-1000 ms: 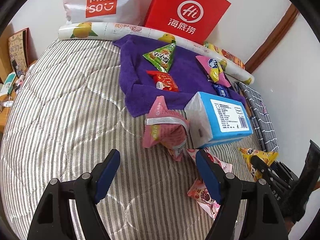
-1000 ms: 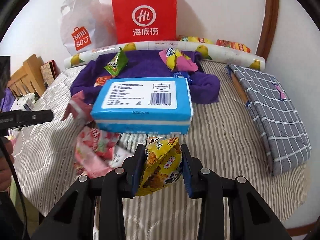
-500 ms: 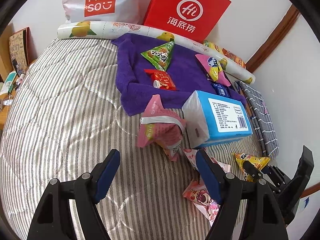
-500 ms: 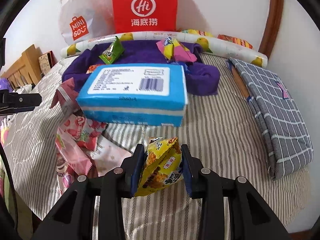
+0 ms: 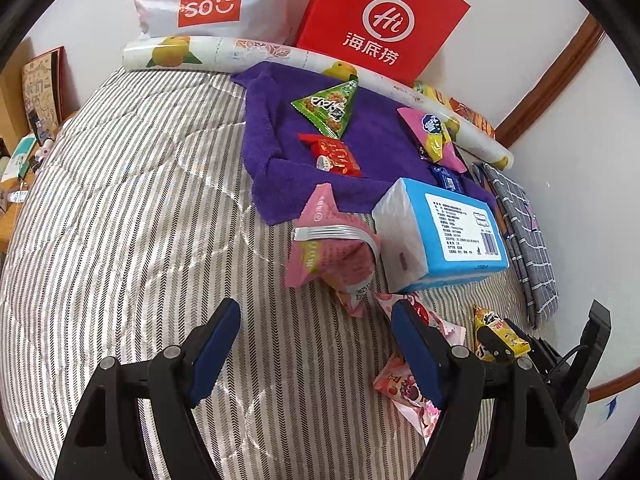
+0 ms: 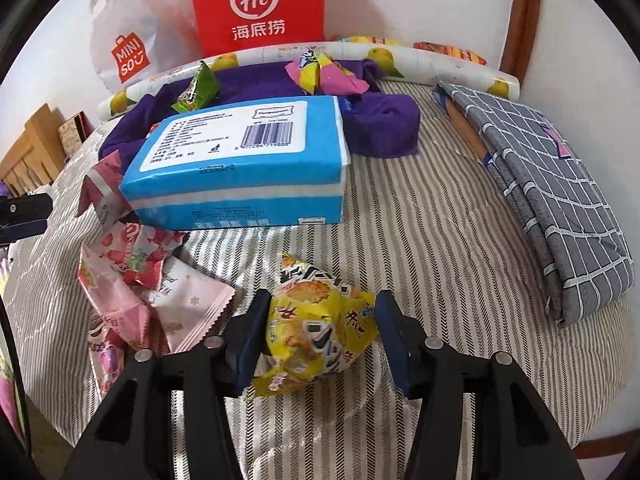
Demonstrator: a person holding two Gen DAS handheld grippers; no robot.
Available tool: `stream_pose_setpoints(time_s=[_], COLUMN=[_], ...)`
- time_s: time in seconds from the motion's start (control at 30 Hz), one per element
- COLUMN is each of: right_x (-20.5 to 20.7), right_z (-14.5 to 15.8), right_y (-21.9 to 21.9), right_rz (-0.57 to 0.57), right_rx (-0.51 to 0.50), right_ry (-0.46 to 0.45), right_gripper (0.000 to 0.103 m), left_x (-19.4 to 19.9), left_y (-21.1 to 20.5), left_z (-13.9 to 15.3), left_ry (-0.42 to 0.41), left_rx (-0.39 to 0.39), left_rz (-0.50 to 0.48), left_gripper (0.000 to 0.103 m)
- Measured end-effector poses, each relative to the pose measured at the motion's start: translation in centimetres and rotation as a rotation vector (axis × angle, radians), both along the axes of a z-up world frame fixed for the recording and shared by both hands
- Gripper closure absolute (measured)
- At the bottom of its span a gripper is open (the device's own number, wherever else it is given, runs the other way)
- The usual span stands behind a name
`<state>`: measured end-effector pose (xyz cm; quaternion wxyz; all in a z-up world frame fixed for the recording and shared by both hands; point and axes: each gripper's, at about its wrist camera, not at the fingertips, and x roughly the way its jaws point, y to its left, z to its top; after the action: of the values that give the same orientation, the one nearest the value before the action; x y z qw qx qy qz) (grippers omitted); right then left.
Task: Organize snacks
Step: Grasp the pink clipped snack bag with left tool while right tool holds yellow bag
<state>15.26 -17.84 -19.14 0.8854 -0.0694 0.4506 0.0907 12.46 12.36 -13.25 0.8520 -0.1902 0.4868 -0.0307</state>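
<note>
A yellow snack packet point(image 6: 316, 328) lies on the striped bed between the jaws of my right gripper point(image 6: 318, 340), which stand open around it; it also shows in the left wrist view point(image 5: 500, 338). Pink snack packets point(image 6: 132, 276) lie in a pile to its left, beside a blue tissue pack point(image 6: 240, 160). My left gripper point(image 5: 316, 354) is open and empty above the bed, near a pink packet point(image 5: 332, 248) and the tissue pack point(image 5: 440, 236). A purple towel point(image 5: 380, 140) carries a green packet point(image 5: 330, 108), a red packet point(image 5: 336, 156) and a pink-and-yellow packet point(image 5: 434, 136).
A red Hi bag point(image 5: 380, 24) and a white Miniso bag point(image 5: 208, 0) stand against the wall behind a rolled lemon-print mat point(image 5: 240, 50). A folded grey checked cloth point(image 6: 560, 188) lies at the right edge of the bed. Wooden furniture point(image 6: 28, 148) is at the left.
My right gripper has opened and let the yellow packet down onto the bed in front of the tissue pack. My left gripper stays open, shifted slightly.
</note>
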Motion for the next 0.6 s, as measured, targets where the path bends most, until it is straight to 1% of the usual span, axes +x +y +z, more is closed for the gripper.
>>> stream_pose_setpoints(time_s=[0.07,0.23,0.33,0.5,0.6], right_x=[0.0,-0.4,-0.5,-0.5,-0.6], right_z=[0.0,0.8,1.4,2.3,2.9], right_y=[-0.1,-0.1,0.0,0.0,-0.2], right_rz=[0.003,0.024,0.035,0.046,0.048], right_rx=[0.008,0.014,0.025,0.031,0.034], right_ry=[0.000,-0.031,-0.040,-0.062,-0.076], right_gripper=[0.050,0.064,0.065,0.065,0.065], left_x=[0.0,0.6,1.2,3.0,4.1], left_y=[0.0,-0.4,-0.9,-2.1,-2.4], left_z=[-0.1,0.0,0.3,0.1,-0.3], left_ry=[-0.004,-0.011,-0.019,-0.008,0.004], left_rx=[-0.004,-0.006,0.001,0.078,0.098], left_rz=[-0.003,-0.015,-0.026,-0.051,-0.061], left_gripper=[0.027,0.027,0.027,0.027,0.027])
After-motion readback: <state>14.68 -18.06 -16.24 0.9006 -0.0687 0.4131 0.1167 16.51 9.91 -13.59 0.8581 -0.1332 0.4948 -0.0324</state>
